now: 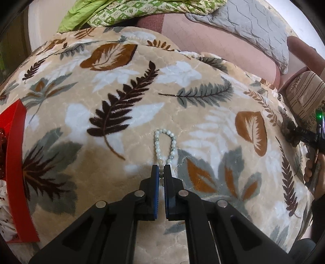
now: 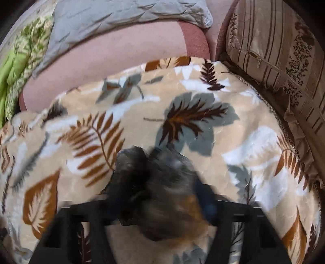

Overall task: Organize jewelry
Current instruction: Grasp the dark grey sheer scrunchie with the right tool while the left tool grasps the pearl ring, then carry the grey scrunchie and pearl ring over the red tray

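A bracelet of white and pale green beads (image 1: 156,142) lies in a narrow loop on the leaf-print blanket (image 1: 121,91). My left gripper (image 1: 161,168) is shut on the bracelet's near end, and beads show in the slit between its blue pads. At the left edge stands a red box (image 1: 18,182). In the right wrist view, a dark see-through pouch (image 2: 162,193) fills the space between the fingers of my right gripper (image 2: 164,182), which is closed on it; this view is blurred. The left wrist view shows the same pouch (image 1: 287,130) at the far right.
A grey quilted pillow (image 1: 254,26) and a green patterned quilt (image 1: 101,12) lie at the back on a pink sheet (image 1: 213,46). A striped brown cushion (image 2: 274,50) borders the blanket on the right. A person's hand (image 1: 310,166) grips the right tool.
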